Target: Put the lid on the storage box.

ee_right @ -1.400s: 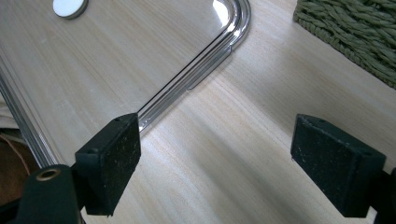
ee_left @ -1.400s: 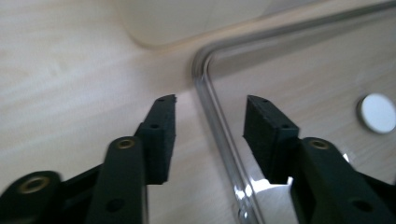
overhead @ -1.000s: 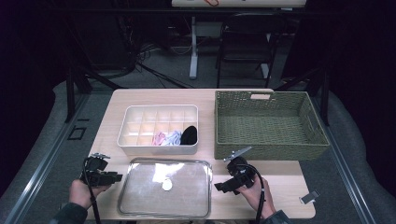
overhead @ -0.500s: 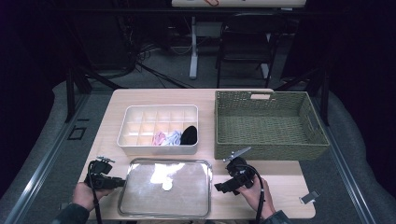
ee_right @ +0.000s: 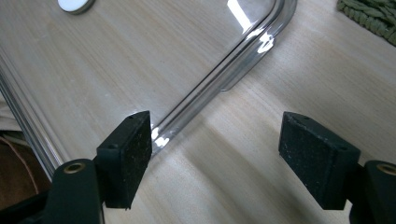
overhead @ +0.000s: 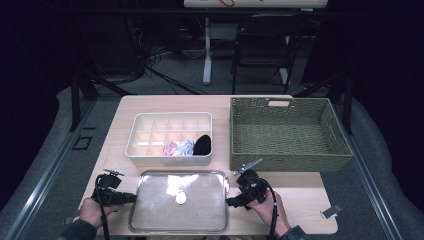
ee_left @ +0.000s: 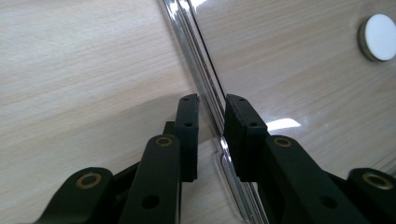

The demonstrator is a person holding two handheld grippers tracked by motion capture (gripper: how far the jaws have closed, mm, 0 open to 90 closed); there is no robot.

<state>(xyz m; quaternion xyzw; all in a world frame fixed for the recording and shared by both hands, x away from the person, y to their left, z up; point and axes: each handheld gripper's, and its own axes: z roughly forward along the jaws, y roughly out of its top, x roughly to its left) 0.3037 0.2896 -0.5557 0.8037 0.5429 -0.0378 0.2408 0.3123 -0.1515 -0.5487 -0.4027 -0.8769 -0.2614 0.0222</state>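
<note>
At the near edge of the table point(overhead: 300, 212), clear lid point(overhead: 160, 200) lying flat, white knob point(overhead: 181, 198) at centre, long sides running across. Set just in front of the white divided bin point(overhead: 150, 131), apart from it; likely taken off that bin or meant for it, judging by matching outline.

Left rim of the lid caught by the left gripper point(overhead: 131, 197). Seen close in the left gripper view: jaws narrow, just been closing, raised rim point(ee_left: 205, 88) running straight between the pads point(ee_left: 189, 126), both pads seemingly tight on it. Approached level from the side, since a flat lid offers no hold but its lip.

Right gripper point(overhead: 231, 202) at the opposite rim, near the right front corner. Jaws wide yet, though just been closing; in the right gripper view one pad point(ee_right: 133, 149) above the curved rim point(ee_right: 219, 74), the other point(ee_right: 313, 158) over bare wood, nothing pressed. Mirrored placement presumably for an even two-sided lift, keeping the lid from tipping.

Farther out: bin holding pink, pale blue and black bundles point(overhead: 186, 147) in its front compartments, other cells bare. To the right, green woven basket point(overhead: 290, 160), nothing visible inside. Small grey clip-like thing point(overhead: 331, 211) near the table's right front corner.
</note>
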